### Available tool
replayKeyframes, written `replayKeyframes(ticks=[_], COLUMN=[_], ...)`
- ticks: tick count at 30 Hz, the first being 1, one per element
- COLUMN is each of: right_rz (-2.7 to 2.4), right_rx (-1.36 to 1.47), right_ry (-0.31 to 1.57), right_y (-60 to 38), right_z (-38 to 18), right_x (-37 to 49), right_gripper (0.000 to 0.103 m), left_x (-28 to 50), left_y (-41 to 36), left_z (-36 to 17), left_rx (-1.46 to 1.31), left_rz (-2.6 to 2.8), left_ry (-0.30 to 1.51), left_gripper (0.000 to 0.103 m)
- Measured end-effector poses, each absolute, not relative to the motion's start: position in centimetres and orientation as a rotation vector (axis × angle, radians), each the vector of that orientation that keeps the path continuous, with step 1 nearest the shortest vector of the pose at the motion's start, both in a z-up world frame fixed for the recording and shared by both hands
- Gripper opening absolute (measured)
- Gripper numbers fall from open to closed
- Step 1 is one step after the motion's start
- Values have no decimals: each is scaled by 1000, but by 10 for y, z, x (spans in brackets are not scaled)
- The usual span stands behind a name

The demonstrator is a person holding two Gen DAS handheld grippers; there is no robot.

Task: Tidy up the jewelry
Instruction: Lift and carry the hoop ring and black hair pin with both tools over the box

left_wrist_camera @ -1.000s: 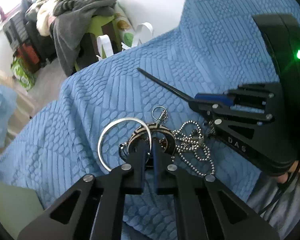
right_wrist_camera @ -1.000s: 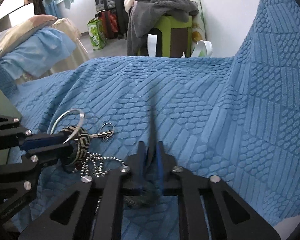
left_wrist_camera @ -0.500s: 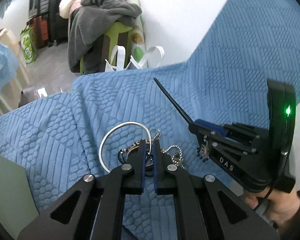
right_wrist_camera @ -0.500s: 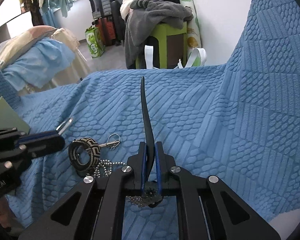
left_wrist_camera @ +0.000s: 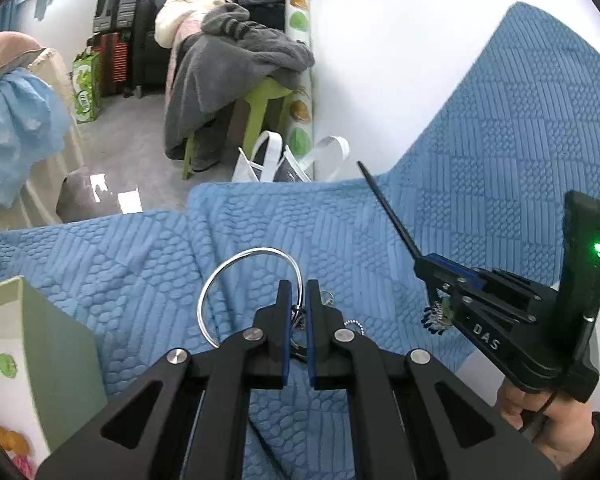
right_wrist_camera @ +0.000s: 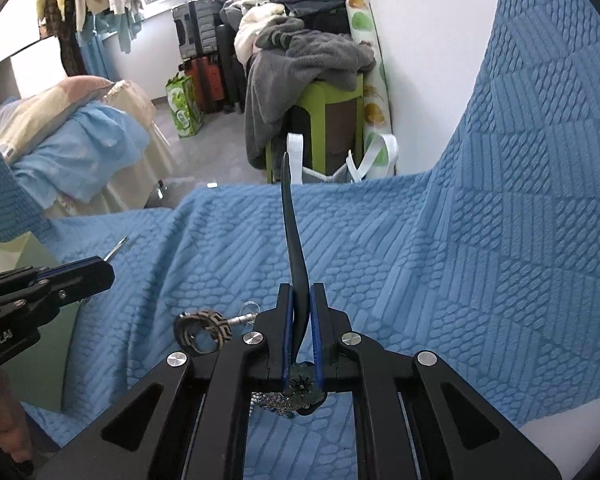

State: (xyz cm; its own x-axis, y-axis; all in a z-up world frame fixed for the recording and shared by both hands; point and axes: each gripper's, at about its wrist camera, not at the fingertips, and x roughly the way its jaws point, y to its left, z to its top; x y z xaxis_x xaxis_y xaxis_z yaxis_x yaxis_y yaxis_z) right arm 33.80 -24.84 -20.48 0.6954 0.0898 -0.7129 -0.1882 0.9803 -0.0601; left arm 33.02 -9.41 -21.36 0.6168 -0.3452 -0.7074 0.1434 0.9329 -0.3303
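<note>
My left gripper (left_wrist_camera: 295, 292) is shut on a silver bangle (left_wrist_camera: 220, 280) and holds it above the blue textured cloth (left_wrist_camera: 140, 264). My right gripper (right_wrist_camera: 299, 296) is shut on a long dark hair stick (right_wrist_camera: 290, 220) with a flower ornament (right_wrist_camera: 302, 386) at its base; the stick points forward. In the left wrist view the right gripper (left_wrist_camera: 430, 264) is at the right, lifted off the cloth. A woven patterned bracelet (right_wrist_camera: 202, 330) with a small key ring (right_wrist_camera: 247, 312) lies on the cloth. The left gripper (right_wrist_camera: 100, 270) shows at the left of the right wrist view.
A pale green box (left_wrist_camera: 32, 360) stands at the near left on the cloth. Beyond the cloth's edge are white bags (left_wrist_camera: 284, 160), a green stool with grey clothes (left_wrist_camera: 236, 64), suitcases (left_wrist_camera: 120, 20) and bedding (right_wrist_camera: 76, 140). A white wall (left_wrist_camera: 400, 60) is behind.
Both grippers have risen and pulled back from the jewelry pile. The left one lifted the silver bangle; the right one lifted the hair stick. The woven bracelet and bead chain stayed on the cloth.
</note>
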Motion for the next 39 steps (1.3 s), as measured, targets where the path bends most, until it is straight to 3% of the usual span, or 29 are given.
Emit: replayKeyframes(ticks=[19,39], right_rz=[207,449], right_rx=[-76,-41], right_ry=[639,512], right_y=[-211,-99], right_z=[-118,-61], right_x=[309,258], right_gripper=[6,7], left_x=[301,239], left_y=[-23,51], left_z=[-144,-81], left_rx=[-322,-341], left_rz=[-186,-77], left_ry=[794,695], left_gripper=[6,6])
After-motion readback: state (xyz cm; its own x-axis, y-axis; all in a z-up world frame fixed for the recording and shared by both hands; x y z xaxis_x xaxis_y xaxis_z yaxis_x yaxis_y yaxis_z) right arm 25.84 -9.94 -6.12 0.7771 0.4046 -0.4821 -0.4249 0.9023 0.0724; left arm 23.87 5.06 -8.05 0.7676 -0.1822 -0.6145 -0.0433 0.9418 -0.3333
